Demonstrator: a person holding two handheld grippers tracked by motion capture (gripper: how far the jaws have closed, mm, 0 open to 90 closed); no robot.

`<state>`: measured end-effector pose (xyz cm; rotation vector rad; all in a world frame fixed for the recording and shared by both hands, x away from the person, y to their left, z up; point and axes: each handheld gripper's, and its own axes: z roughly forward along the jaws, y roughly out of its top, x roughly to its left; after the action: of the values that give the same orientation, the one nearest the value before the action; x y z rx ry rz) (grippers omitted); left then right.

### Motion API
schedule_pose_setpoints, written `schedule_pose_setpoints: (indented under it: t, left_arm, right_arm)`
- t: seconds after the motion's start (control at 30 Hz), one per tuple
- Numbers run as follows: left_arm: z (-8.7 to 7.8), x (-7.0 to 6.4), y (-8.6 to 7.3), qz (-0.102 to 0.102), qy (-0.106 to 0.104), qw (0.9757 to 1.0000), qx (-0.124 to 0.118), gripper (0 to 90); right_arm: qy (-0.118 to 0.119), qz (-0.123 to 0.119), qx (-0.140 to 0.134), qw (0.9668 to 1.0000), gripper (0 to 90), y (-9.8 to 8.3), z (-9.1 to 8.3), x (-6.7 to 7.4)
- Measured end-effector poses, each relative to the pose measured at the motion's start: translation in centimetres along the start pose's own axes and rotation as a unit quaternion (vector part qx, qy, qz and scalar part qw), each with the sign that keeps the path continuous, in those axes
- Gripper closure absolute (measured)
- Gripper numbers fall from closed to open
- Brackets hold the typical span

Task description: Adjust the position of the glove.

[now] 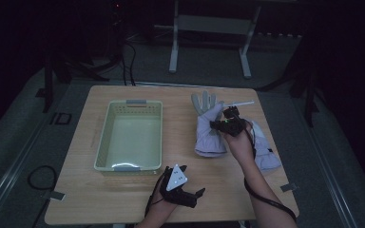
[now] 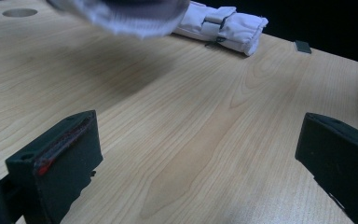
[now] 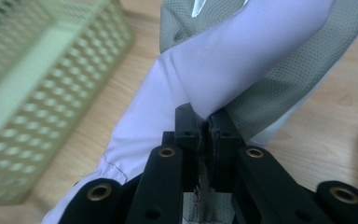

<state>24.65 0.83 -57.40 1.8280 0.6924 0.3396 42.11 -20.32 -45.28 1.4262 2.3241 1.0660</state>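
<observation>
A white and grey glove (image 1: pixel 208 124) lies right of the table's middle, fingers pointing away. My right gripper (image 1: pixel 220 124) is shut on the glove's fabric (image 3: pixel 223 79), which is pinched and pulled up between the two black jaws. A second pale glove (image 1: pixel 265 151) lies under the person's right wrist and shows rolled at the far edge in the left gripper view (image 2: pixel 223 27). My left gripper (image 1: pixel 192 183) hovers near the front edge, jaws wide apart over bare wood (image 2: pixel 196 140), nothing between them.
A pale green mesh basket (image 1: pixel 105 137) stands empty on the left half of the table, close beside the glove (image 3: pixel 37 84). A thin white stick (image 1: pixel 240 103) lies beyond the glove. Black cables trail from both grippers. Tape tabs mark the table's edges.
</observation>
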Motion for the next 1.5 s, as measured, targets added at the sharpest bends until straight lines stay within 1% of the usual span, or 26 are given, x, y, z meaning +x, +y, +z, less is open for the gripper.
schedule_pose_setpoints:
  t: [0.07,0.17,0.23,0.33,0.43,0.53,0.57,0.63,0.73,0.8,1.0,1.03,1.13,1.23,1.4,1.5]
  left_arm:
    - [0.0,0.0,0.0,0.000,0.001,1.0000,0.000,0.5]
    - [0.0,0.0,0.0,-0.001,-0.001,1.0000,0.000,0.5]
    - [0.0,0.0,0.0,0.001,-0.001,1.0000,-0.001,0.5]
    - [0.0,-0.2,0.0,0.010,0.003,0.9999,0.000,0.4]
    - [0.0,-0.5,0.0,0.020,0.006,0.9998,-0.002,0.4]
    - [0.0,-0.5,0.0,0.020,0.003,0.9998,-0.003,0.4]
    - [0.0,-0.5,0.0,0.018,0.000,0.9998,-0.002,0.4]
    - [0.0,-0.4,0.0,0.016,-0.004,0.9999,-0.002,0.4]
    - [0.0,-0.4,0.0,0.017,-0.005,0.9998,-0.003,0.4]
    - [0.0,-0.5,0.0,0.019,-0.004,0.9998,-0.002,0.4]
    - [0.0,-0.5,0.0,0.020,-0.004,0.9998,-0.001,0.4]
    - [0.0,-0.5,0.0,0.020,-0.004,0.9998,-0.001,0.4]
    - [0.0,-0.5,0.0,0.018,-0.006,0.9998,-0.001,0.4]
    - [0.0,-0.5,0.0,0.017,-0.005,0.9998,-0.001,0.4]
    - [0.0,-0.4,0.0,0.016,-0.004,0.9999,0.000,0.4]
    - [0.0,-0.4,0.0,0.016,-0.004,0.9999,0.000,0.4]
  right_arm:
    - [0.001,-0.008,-0.012,0.9999,84.6,-0.1,-1.2,0.7]
    - [-0.015,-0.022,-0.016,0.9995,84.5,-0.4,-2.6,1.6]
    - [-0.022,-0.019,-0.014,0.9995,84.5,-0.6,-3.3,1.8]
    - [-0.022,-0.010,-0.016,0.9996,84.5,-1.3,-4.0,1.7]
    - [-0.025,-0.003,-0.014,0.9996,84.5,-2.4,-4.3,1.6]
    - [-0.025,0.003,-0.004,0.9997,84.5,-3.5,-3.7,1.3]
    - [-0.029,0.003,0.001,0.9996,84.5,-3.8,-3.4,1.2]
    - [-0.027,0.006,0.011,0.9995,84.4,-4.4,-2.7,1.1]
    - [-0.030,0.006,0.023,0.9993,84.3,-5.0,-1.6,1.0]
    - [-0.028,0.010,0.028,0.9992,84.3,-5.4,-0.9,0.9]
    - [-0.025,0.002,0.047,0.9986,84.0,-5.9,0.7,0.8]
    - [-0.025,0.002,0.047,0.9986,84.0,-5.9,0.7,0.8]
    - [-0.034,0.001,0.057,0.9978,83.7,-6.1,1.6,0.6]
    - [-0.032,0.000,0.070,0.9971,83.5,-6.4,2.6,0.3]
    - [-0.028,0.005,0.073,0.9969,82.1,-6.8,3.6,-0.2]
    - [-0.025,0.006,0.075,0.9969,81.2,-7.0,3.8,-0.3]
